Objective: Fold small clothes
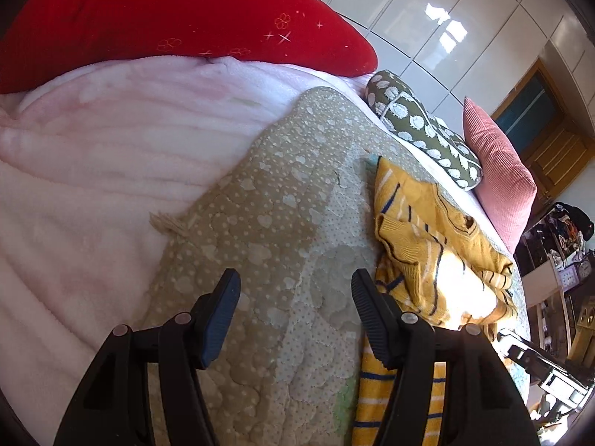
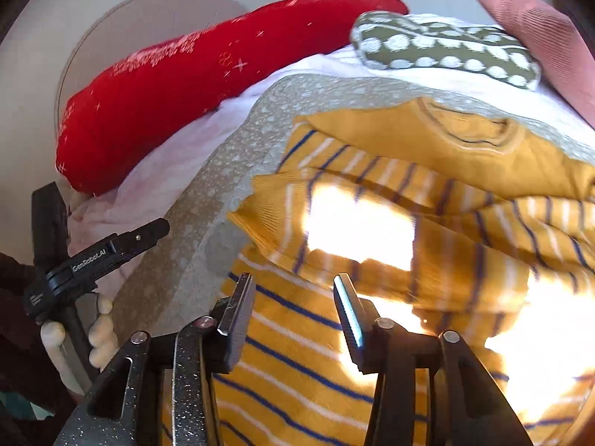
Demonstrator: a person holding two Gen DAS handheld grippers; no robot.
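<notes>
A small yellow sweater (image 1: pixel 427 252) with blue and white stripes lies crumpled on a beige quilted mat (image 1: pixel 260 223), its neck opening (image 2: pixel 468 130) toward the pillows and a striped sleeve lying across its body. My left gripper (image 1: pixel 293 286) is open over the bare mat, just left of the sweater's edge, with nothing between its fingers. My right gripper (image 2: pixel 293 290) stands open low over the sweater's (image 2: pixel 409 260) striped lower part, and its pads press on nothing. In the right wrist view the left gripper (image 2: pixel 93 260) shows at the far left, held by a hand (image 2: pixel 100 334).
A pink fleece blanket (image 1: pixel 93 167) lies left of the mat, with a red pillow (image 1: pixel 167 18) behind it. A green dotted pillow (image 1: pixel 420 130) and a pink ribbed cushion (image 1: pixel 498 174) sit at the bed's head. Cluttered shelves (image 1: pixel 557 230) stand beyond the bed's right edge.
</notes>
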